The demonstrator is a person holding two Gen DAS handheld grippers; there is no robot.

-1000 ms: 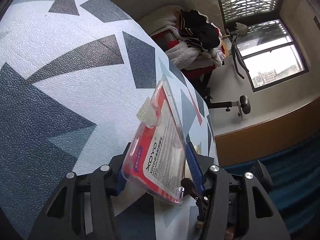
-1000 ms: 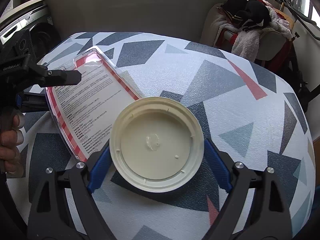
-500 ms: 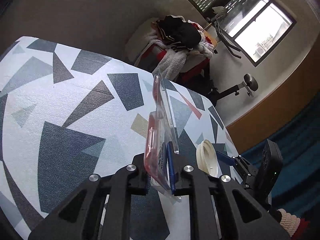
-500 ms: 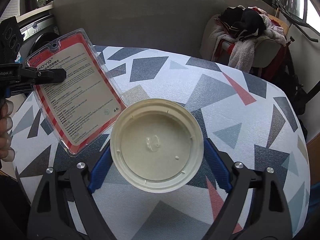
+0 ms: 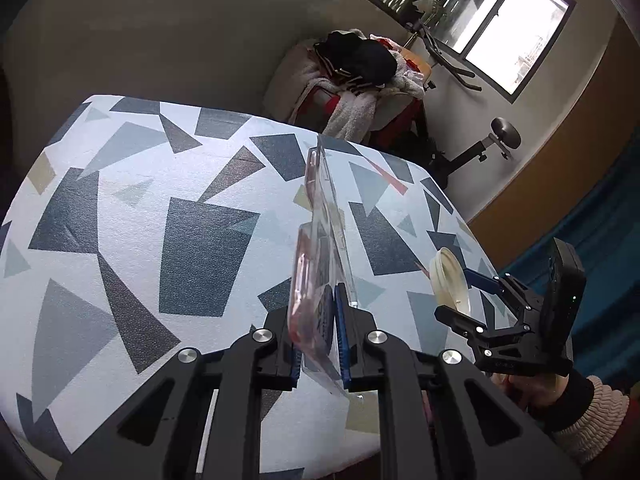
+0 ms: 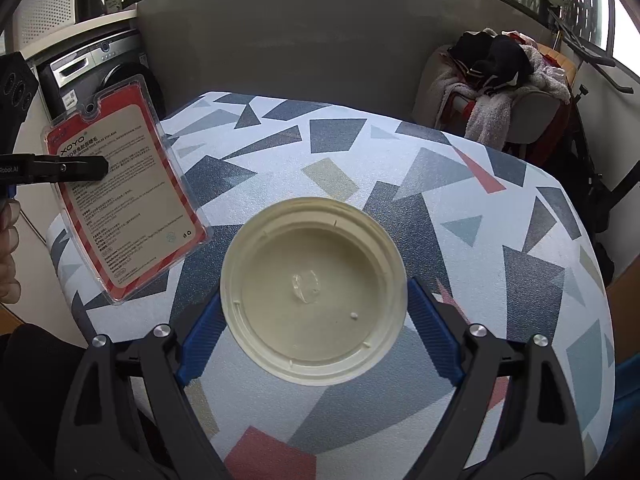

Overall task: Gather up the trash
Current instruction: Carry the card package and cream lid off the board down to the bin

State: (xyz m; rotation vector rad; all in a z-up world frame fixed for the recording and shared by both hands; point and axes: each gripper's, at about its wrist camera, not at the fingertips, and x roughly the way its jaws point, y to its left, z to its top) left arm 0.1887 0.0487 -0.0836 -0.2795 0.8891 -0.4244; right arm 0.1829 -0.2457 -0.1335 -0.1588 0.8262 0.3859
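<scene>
My left gripper (image 5: 320, 316) is shut on a clear plastic blister pack with a red and beige card (image 5: 322, 248), held edge-on above the table. The pack also shows in the right wrist view (image 6: 124, 188) at the left, gripped by the left gripper (image 6: 100, 168) and lifted off the table. My right gripper (image 6: 314, 320) is shut on a round cream plastic lid (image 6: 312, 288), held above the table's near side. The lid (image 5: 450, 280) and right gripper (image 5: 468, 292) also show at the right of the left wrist view.
The table (image 6: 400, 168) has a white cover with grey, blue and red shapes. A chair piled with clothes (image 6: 496, 80) stands behind it on the right. A washing machine (image 6: 100, 68) is at the far left. An exercise bike (image 5: 480, 148) stands by the window.
Both grippers have risen from the table with their loads. The blister pack came off the table and turned upright, moving left; the lid stayed gripped.
</scene>
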